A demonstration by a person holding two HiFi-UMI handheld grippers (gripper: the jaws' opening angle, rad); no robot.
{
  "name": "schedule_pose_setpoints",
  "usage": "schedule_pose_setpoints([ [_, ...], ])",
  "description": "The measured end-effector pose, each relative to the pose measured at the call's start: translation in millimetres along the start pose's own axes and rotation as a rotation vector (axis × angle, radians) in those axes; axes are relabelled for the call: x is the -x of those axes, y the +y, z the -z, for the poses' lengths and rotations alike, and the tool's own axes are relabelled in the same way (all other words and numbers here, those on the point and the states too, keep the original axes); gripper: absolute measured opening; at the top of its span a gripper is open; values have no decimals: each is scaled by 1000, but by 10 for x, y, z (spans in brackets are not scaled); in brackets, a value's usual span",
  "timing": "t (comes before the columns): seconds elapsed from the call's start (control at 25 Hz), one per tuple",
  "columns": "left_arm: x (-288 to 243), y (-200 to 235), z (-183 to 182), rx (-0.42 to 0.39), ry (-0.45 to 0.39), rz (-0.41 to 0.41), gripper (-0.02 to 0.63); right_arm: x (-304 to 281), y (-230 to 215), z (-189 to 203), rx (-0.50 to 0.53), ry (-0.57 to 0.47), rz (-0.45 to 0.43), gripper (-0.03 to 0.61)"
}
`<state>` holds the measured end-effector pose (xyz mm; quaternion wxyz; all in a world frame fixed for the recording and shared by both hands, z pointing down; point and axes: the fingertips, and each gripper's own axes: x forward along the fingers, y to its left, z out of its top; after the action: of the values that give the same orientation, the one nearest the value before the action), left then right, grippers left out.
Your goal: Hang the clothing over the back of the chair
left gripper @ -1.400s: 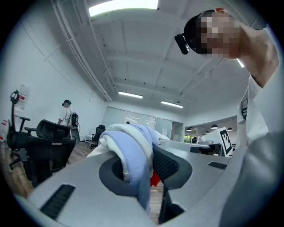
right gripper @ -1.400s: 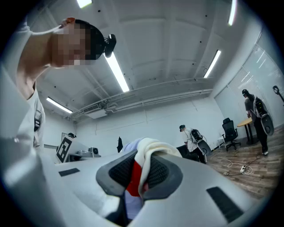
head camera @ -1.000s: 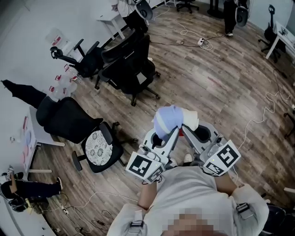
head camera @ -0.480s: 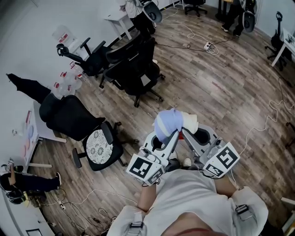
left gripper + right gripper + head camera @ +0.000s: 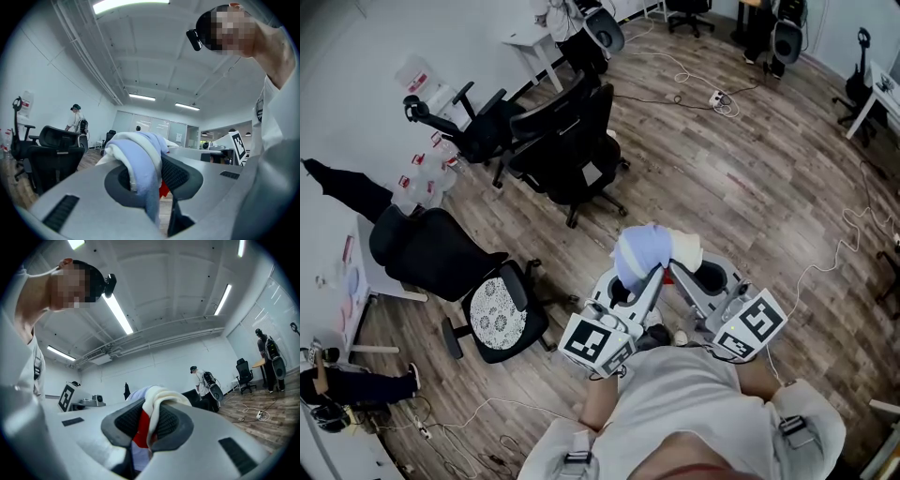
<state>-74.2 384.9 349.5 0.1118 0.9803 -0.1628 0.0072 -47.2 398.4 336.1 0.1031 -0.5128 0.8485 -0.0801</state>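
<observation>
Left tool point(image 5: 650, 274) and right tool point(image 5: 674, 268), side by side, each pinch the bundled blue-and-white clothing point(image 5: 645, 246), which bulges up just beyond their tips.

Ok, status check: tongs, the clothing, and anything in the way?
Left tongs and right tongs both shut on the clothing. Clothing bunched between them, not yet on the chair. White cable on the floor near it.
</observation>
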Motion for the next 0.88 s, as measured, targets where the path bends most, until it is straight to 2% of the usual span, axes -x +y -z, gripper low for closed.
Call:
schedule_pose_setpoints([
  [0.48,-59,758,-171,9,-2,19,106,-751,-177,27,21,15,28,52],
  [0.88,-242,1120,-227,35,6,39,106,-1087,-413,20,19,36,55,52],
])
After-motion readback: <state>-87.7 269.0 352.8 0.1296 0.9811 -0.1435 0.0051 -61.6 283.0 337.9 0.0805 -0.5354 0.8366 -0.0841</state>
